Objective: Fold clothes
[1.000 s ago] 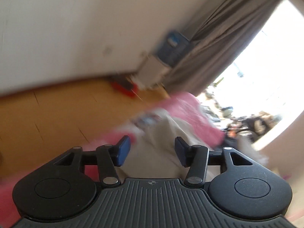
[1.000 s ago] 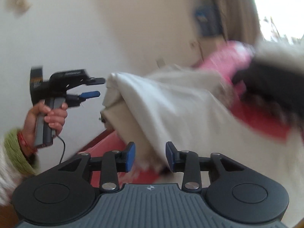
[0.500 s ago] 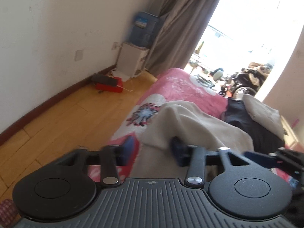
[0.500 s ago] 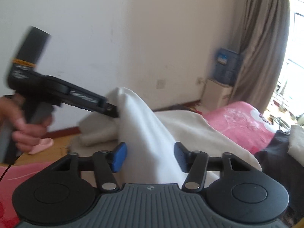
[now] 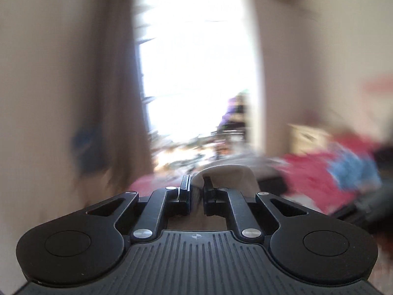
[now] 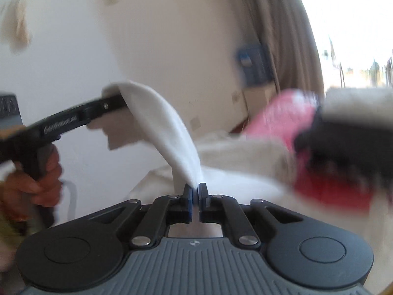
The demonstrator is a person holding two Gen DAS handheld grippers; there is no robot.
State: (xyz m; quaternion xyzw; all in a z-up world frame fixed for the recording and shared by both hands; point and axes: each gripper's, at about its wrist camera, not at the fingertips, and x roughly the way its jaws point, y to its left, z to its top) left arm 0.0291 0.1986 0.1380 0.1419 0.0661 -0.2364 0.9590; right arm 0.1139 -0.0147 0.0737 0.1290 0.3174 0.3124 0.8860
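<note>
Hard to read: the left wrist view is smeared by motion; you can make out only a bright window [image 5: 196, 73], a brown curtain [image 5: 118, 98] and red and blue cloth [image 5: 343, 169] at the right, kind unclear.
Cut off: your left hand [image 6: 36, 179] shows only as fingers round a black handle at the frame's edge; the dark mass [image 6: 348, 142] at right is too blurred to name.
Left gripper [image 5: 196, 191]: tongs drawn close on a fold of the cream garment [image 5: 228, 179], which fills the narrow gap between them.
Left gripper, from the right wrist view [image 6: 122, 102]: held high and level, its tip buried in the garment's raised edge.
Right gripper [image 6: 195, 194]: tongs pressed together, clamped on the garment's lower edge.
Cream garment [image 6: 167, 127]: stretched as a band in the air between your two grippers; the rest lies heaped behind on the pink bedding [image 6: 277, 115].
</note>
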